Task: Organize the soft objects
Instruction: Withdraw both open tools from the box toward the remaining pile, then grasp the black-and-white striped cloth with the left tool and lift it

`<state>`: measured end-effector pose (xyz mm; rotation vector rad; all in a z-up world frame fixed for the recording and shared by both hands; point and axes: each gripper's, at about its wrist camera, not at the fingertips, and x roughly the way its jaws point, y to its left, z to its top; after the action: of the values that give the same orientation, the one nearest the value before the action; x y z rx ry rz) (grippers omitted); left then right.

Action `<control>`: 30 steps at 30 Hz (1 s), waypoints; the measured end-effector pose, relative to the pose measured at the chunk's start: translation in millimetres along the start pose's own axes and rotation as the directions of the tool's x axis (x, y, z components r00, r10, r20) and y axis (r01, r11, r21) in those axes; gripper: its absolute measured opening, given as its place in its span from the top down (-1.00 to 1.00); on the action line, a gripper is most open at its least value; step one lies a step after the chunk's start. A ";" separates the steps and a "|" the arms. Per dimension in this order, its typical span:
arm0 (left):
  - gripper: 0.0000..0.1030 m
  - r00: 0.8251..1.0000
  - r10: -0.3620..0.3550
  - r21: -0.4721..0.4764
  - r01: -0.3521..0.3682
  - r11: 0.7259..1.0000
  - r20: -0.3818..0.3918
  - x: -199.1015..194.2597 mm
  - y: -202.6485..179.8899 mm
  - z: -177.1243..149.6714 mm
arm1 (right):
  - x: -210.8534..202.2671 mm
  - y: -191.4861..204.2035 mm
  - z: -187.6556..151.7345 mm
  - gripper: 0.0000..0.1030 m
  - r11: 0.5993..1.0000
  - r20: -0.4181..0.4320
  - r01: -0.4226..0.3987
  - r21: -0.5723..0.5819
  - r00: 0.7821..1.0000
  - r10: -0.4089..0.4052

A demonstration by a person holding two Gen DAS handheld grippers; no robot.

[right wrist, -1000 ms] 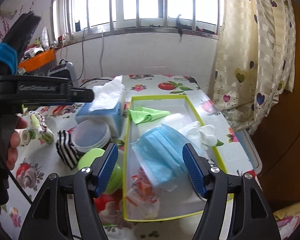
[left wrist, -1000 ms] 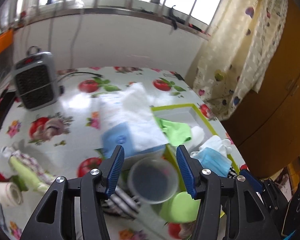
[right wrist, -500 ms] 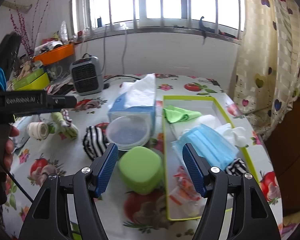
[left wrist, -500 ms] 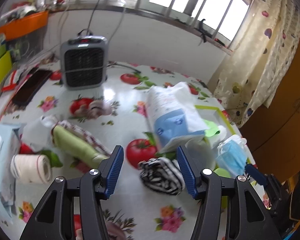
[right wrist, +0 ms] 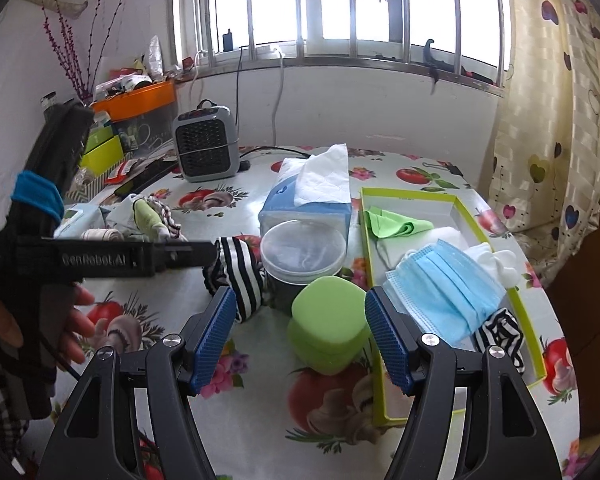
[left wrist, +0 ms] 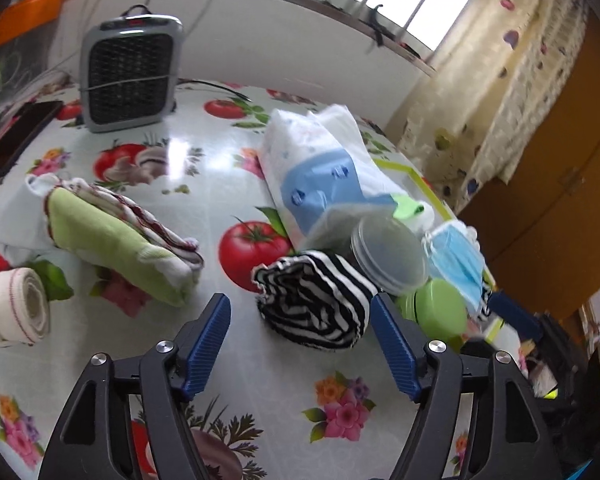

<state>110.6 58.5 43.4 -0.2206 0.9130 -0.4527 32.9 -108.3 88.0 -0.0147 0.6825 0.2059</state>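
A rolled black-and-white striped cloth lies on the table just ahead of my open, empty left gripper; it also shows in the right wrist view. A green-and-white rolled towel and a cream cloth roll lie to the left. A lime-edged tray holds a blue face mask, a green cloth, white items and another striped cloth. My right gripper is open and empty, above a green lidded box.
A blue tissue pack, a clear lidded tub, a grey heater and a black phone stand on the fruit-print table. Orange and green bins crowd the far left. Curtain and wooden cabinet are at right.
My left gripper swung left and pulled back from the tray, now facing the striped cloth. My right gripper drew back from the tray toward the green box. Both stayed open.
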 end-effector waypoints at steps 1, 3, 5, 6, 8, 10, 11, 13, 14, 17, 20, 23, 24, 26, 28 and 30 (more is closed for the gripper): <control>-0.40 1.000 -0.012 0.003 0.012 1.000 -0.010 3.3 -0.5 -0.9 | -0.9 -1.3 0.0 -0.31 1.000 0.002 0.000 0.002 1.000 0.000; -0.42 0.999 -0.021 0.006 0.021 1.000 -0.031 10.2 -1.5 -1.2 | -2.2 -2.9 -0.2 -0.31 1.000 0.007 0.000 0.007 1.000 0.000; -0.43 0.999 -0.021 0.029 0.022 0.999 -0.048 17.9 -6.6 -1.7 | -2.4 -4.0 -0.2 -0.31 1.000 0.008 -0.001 0.010 1.000 0.001; -0.43 0.998 -0.023 0.033 0.025 0.999 -0.051 20.1 -7.5 -1.3 | -2.1 -4.4 -0.8 -0.31 1.000 0.007 -0.001 0.010 1.000 0.001; -0.43 0.997 -0.030 0.032 0.032 0.999 -0.064 26.0 -9.0 -1.0 | -1.5 -5.1 -1.8 -0.31 1.000 0.003 0.002 0.011 1.000 -0.002; -0.43 0.996 -0.032 0.036 0.035 0.999 -0.079 32.2 -10.6 -1.0 | -1.6 -6.5 -2.7 -0.31 1.000 0.002 0.003 0.014 1.000 -0.003; -0.43 0.996 -0.024 0.036 0.027 0.999 -0.085 35.3 -11.0 -1.0 | -1.6 -6.9 -2.7 -0.31 1.000 0.002 0.003 0.016 1.000 -0.003; -0.43 0.996 0.011 0.023 -0.009 1.000 -0.090 39.3 -10.3 -1.1 | -1.2 -8.4 -2.8 -0.31 1.000 0.001 0.005 0.019 1.000 -0.005; -0.43 0.995 0.022 0.020 -0.020 1.000 -0.094 40.8 -10.1 -1.4 | -0.9 -8.4 -2.9 -0.31 1.000 0.001 0.006 0.019 1.000 -0.006; -0.42 0.996 0.013 -0.011 -0.014 1.000 -0.093 42.8 -6.5 -3.1 | -0.8 -7.6 -3.1 -0.31 1.000 0.000 0.007 0.018 1.000 -0.007; -0.23 0.994 0.065 -0.006 -0.066 0.998 -0.085 42.5 -6.1 -3.2 | -0.1 -7.1 -3.5 -0.31 1.000 -0.002 0.010 0.018 1.000 -0.010; 0.24 0.994 0.064 -0.018 -0.066 0.998 -0.086 43.4 -4.1 -3.9 | 0.8 -6.2 -3.7 -0.31 1.000 -0.006 0.013 0.018 1.000 -0.013; 0.42 0.994 0.063 -0.022 -0.065 0.998 -0.085 43.9 -3.1 -3.8 | 1.0 -5.4 -3.7 -0.31 1.000 -0.006 0.013 0.017 1.000 -0.013; 0.65 0.994 0.064 -0.025 -0.067 0.997 -0.084 44.6 -1.2 -4.7 | 1.1 -4.4 -3.9 -0.31 1.000 -0.008 0.014 0.014 1.000 -0.014; 0.73 0.995 0.059 -0.038 -0.063 0.997 -0.083 44.4 1.9 -5.7 | 1.1 -2.8 -4.2 -0.31 1.000 -0.009 0.014 0.013 1.000 -0.013; 0.79 0.996 0.054 -0.043 -0.057 0.997 -0.078 42.8 3.7 -6.9 | 1.5 -1.2 -4.4 -0.31 1.000 -0.011 0.013 0.010 1.000 -0.013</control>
<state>128.6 41.8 7.5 -0.2197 1.0030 -0.3914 31.5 -109.6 83.5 -0.0105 0.6944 0.1904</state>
